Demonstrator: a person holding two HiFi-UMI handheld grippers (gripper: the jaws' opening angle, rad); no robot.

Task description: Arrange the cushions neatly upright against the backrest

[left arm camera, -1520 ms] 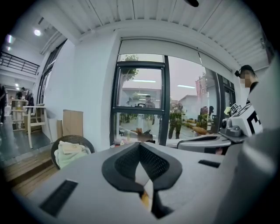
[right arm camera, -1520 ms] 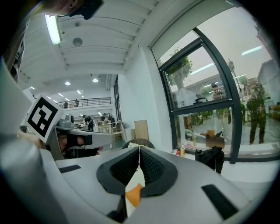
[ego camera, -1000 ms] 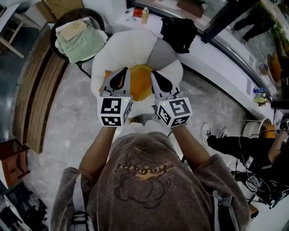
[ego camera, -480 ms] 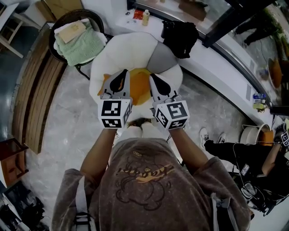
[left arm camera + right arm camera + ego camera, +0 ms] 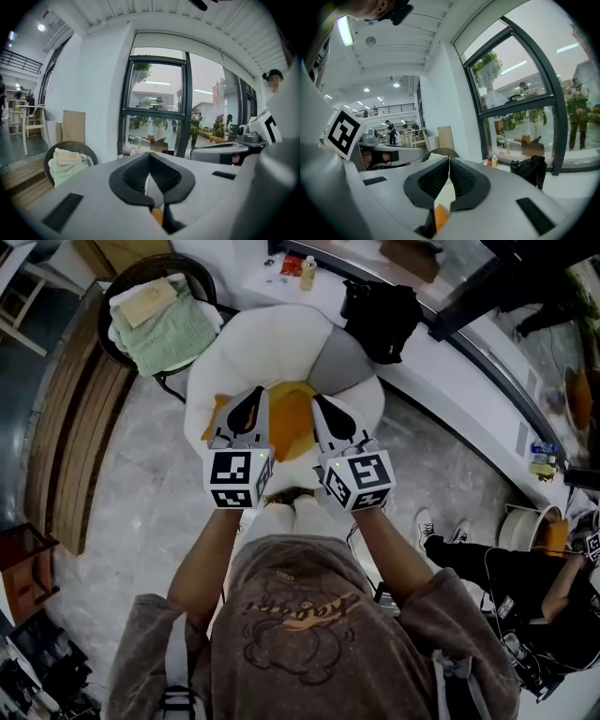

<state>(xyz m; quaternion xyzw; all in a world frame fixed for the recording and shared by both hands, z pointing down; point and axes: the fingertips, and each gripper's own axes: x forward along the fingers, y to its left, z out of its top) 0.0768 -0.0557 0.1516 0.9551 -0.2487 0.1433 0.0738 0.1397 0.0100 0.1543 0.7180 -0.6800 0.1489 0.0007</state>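
Seen steeply from above, pale grey marbled floor underfoot, with brown wooden boards along the far left and a long white window ledge running off to the right. On that ledge, a slumped black bag and a small yellow bottle. Far left, a round dark wicker chair heaped with a folded green towel. Near right, a person in black seated low by the floor. Straight ahead, a rounded white upholstered armchair. Flat on its seat, a square orange cushion, partly covered by both claws; tucked against the backrest at the right, a smooth grey cushion, leaning. Left gripper and right gripper side by side over the orange cushion, each clenched with pad tips meeting and nothing pinched between; touching the fabric or not, cannot tell
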